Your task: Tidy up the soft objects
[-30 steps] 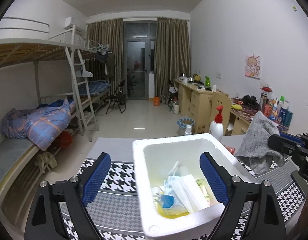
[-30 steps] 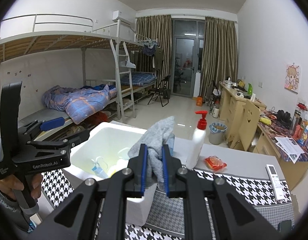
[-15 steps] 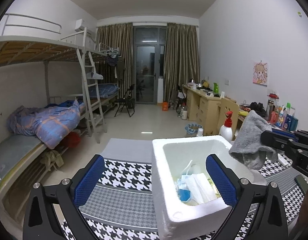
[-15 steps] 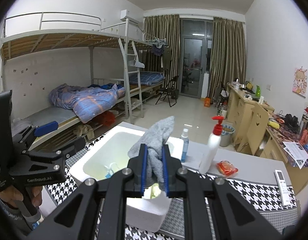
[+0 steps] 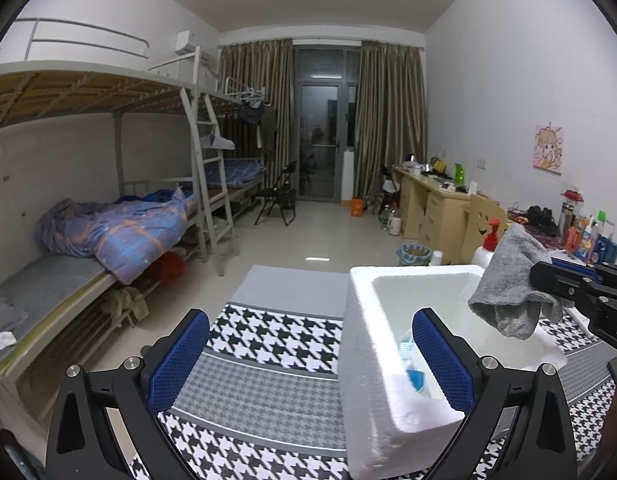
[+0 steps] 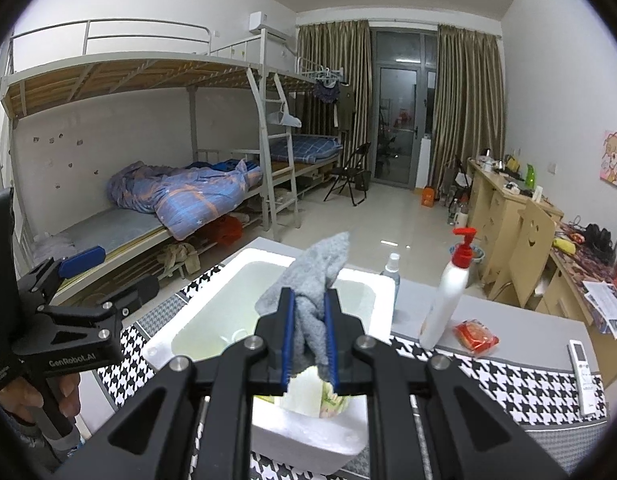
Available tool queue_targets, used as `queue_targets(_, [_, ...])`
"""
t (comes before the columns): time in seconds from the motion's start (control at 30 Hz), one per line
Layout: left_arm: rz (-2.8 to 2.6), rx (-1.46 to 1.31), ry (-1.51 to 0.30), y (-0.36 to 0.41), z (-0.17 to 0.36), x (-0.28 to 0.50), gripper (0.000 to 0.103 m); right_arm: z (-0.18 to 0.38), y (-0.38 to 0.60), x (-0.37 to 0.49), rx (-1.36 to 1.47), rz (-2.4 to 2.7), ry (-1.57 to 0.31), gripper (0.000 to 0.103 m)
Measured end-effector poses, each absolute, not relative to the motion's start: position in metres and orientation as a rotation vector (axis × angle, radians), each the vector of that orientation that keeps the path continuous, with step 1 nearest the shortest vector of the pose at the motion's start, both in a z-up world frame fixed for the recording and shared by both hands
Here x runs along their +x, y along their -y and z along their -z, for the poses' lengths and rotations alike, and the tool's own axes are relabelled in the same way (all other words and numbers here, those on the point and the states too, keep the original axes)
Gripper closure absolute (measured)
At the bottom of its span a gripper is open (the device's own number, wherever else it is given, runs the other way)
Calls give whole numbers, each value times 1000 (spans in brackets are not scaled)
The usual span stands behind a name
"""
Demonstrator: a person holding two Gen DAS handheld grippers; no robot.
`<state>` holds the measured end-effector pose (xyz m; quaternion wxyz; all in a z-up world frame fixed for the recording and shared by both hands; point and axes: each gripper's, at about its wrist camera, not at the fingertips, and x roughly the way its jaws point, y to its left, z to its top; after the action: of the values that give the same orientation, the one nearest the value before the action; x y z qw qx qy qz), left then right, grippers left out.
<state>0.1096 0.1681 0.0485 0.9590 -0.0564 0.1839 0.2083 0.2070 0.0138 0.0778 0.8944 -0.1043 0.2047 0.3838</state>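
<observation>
My right gripper (image 6: 308, 336) is shut on a grey towel (image 6: 316, 276) and holds it above the open white foam box (image 6: 212, 312). In the left wrist view the towel (image 5: 508, 284) hangs over the box's right rim (image 5: 412, 276). The box holds a face mask and small packets (image 5: 412, 364). My left gripper (image 5: 308, 356) is open and empty, low over the houndstooth cloth, with its right finger (image 5: 440, 360) in front of the box. It also shows at the left of the right wrist view (image 6: 104, 280).
A white pump bottle with a red top (image 6: 448, 296), a small spray bottle (image 6: 390, 276), a red packet (image 6: 474, 332) and a remote (image 6: 582, 372) sit on the table (image 6: 508, 384) right of the box. A bunk bed (image 5: 108, 232) stands left, desks (image 5: 432, 204) right.
My left gripper has moved left, so the box has moved to its right side. My right gripper has carried the towel further over the box.
</observation>
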Motion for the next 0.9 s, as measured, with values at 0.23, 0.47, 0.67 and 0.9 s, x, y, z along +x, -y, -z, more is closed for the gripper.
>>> queue_targets(0.23, [-441,-120,-368,-168,-48,104,1,-74,-21,210,-211,-811,-460,75])
queue_targets(0.47, [-434,-120,-361,-164,-52,100,1,-72,-17,209,-190,-793,-471,36])
queue_targets(0.67, [-420,-99,-346,-152,-57,96,1,-79,0,200,-154,-806,-437,25])
queue_targets(0.9, [-402,-89,-326,-140,-64,93,1,-83,18,191,-141,-803,-396,17])
